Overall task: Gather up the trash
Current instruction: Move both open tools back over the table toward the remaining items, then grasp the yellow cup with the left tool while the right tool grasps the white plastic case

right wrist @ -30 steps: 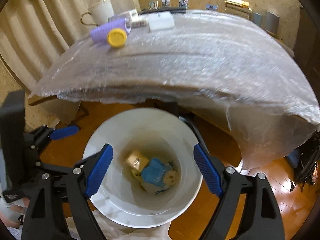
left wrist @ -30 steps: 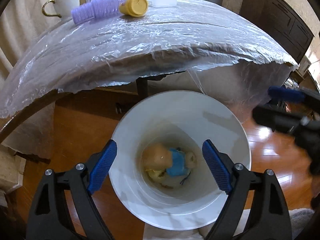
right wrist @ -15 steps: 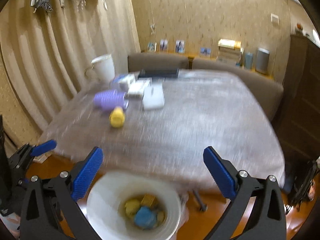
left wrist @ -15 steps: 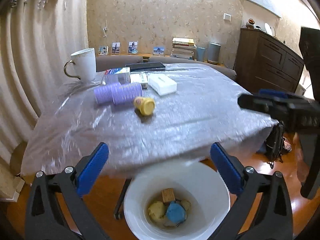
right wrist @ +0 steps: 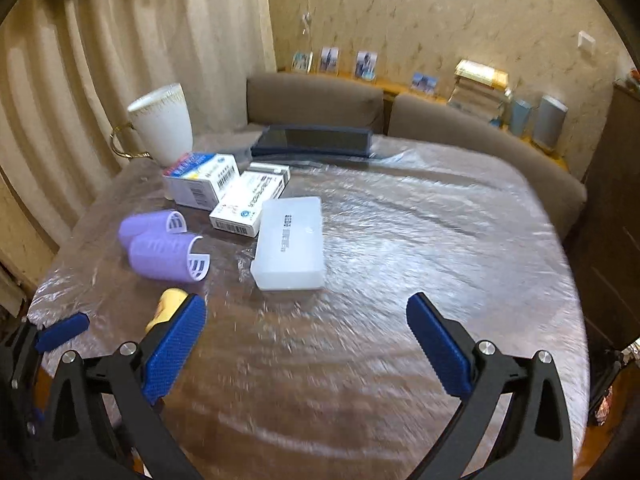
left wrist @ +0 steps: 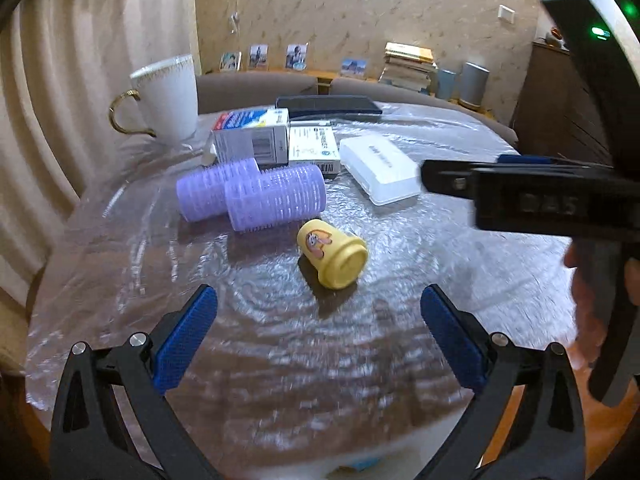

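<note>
A small yellow cup (left wrist: 332, 258) lies on its side on the plastic-covered table (left wrist: 280, 360), just beyond my left gripper (left wrist: 320, 320), which is open and empty. In the right wrist view the yellow cup (right wrist: 170, 304) is half hidden behind the left finger of my right gripper (right wrist: 306, 332), also open and empty above the table. Two purple hair rollers (left wrist: 276, 200) lie behind the cup. A sliver of the white bin (left wrist: 400, 452) shows below the table's near edge.
Farther back stand a white mug (right wrist: 162, 128), two cardboard boxes (right wrist: 200, 184) (right wrist: 250, 204), a white plastic case (right wrist: 290, 248) and a flat black item (right wrist: 316, 140). Brown chairs (right wrist: 316, 96) line the far side. The other gripper's black frame (left wrist: 540, 204) crosses the left wrist view's right side.
Both grippers have lifted from over the white bin with trash in it to above the tabletop. Their jaws have spread wider. The bin has dropped almost out of view.
</note>
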Tool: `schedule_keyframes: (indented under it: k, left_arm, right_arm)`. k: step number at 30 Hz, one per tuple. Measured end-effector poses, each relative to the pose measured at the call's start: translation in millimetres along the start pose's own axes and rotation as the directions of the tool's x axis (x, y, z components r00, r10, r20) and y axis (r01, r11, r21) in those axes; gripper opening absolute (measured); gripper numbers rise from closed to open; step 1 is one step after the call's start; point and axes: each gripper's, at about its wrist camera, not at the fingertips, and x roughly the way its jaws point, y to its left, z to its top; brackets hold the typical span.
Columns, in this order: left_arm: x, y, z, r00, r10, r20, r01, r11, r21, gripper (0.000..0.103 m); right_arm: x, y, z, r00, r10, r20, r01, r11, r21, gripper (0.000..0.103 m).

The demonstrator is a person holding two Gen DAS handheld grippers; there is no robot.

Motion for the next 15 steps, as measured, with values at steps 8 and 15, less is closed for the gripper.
schedule_keyframes:
  k: [8,15]
  left_arm:
    - [25,0,13,0.999,-0.028,-0.026,0.027,0.999,-0.03,0.09]
    - [38,-1,15,0.999,-0.015,-0.048,0.014,1.0,-0.022,0.082]
  right_arm:
    - [53,9,26,0.998,-0.009,-0.058,0.007,0.999,-0.037,0.087]
    - [72,15,28,0.997,-0.02,-0.074,0.015,0.997,-0.072,0.074]
